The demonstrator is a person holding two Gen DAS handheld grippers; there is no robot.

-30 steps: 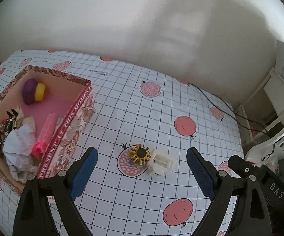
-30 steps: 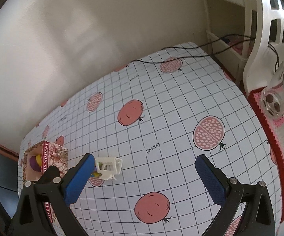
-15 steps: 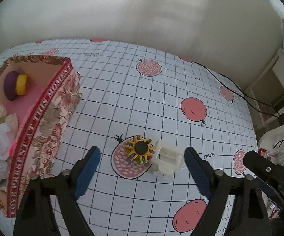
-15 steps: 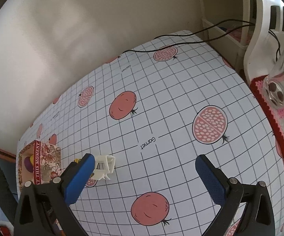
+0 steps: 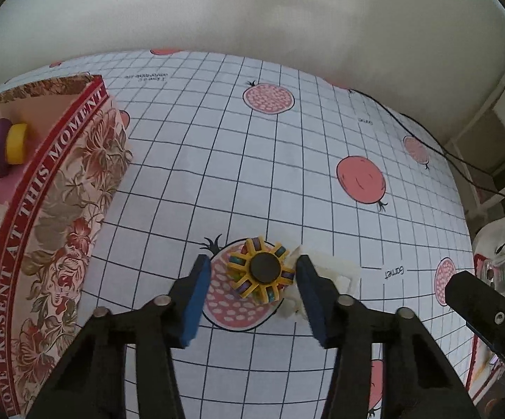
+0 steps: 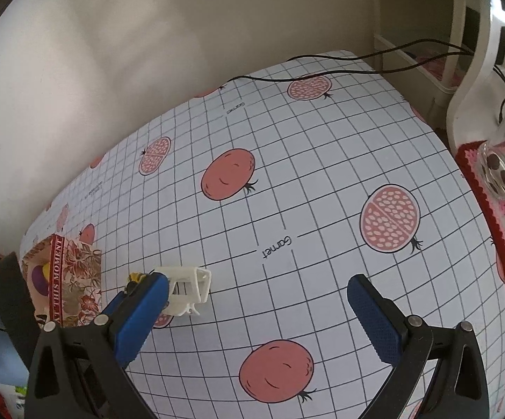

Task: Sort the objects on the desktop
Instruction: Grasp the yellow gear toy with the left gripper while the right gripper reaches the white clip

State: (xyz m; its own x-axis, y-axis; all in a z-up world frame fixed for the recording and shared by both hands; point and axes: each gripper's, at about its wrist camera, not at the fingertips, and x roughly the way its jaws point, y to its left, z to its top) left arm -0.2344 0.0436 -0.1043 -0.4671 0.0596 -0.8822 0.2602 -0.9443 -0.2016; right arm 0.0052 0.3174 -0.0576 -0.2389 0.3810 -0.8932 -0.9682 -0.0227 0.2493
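- On the worktop (image 5: 189, 160), with its pomegranate-print grid cloth, the floral gift box (image 5: 60, 188) stands at the left and already holds several things; I judge I'm in the pick-up step of the sorting.
- My left hand-held gripper (image 5: 254, 284) brackets the yellow fidget spinner (image 5: 261, 272); its jaws have just been closing, right pad about touching, left pad just clear, so nothing is grasped yet.
- The white plastic clip (image 5: 336, 272) touches the spinner's right side; next I must close without catching it.
- My right hand-held gripper (image 6: 257, 305) hangs spread and empty.
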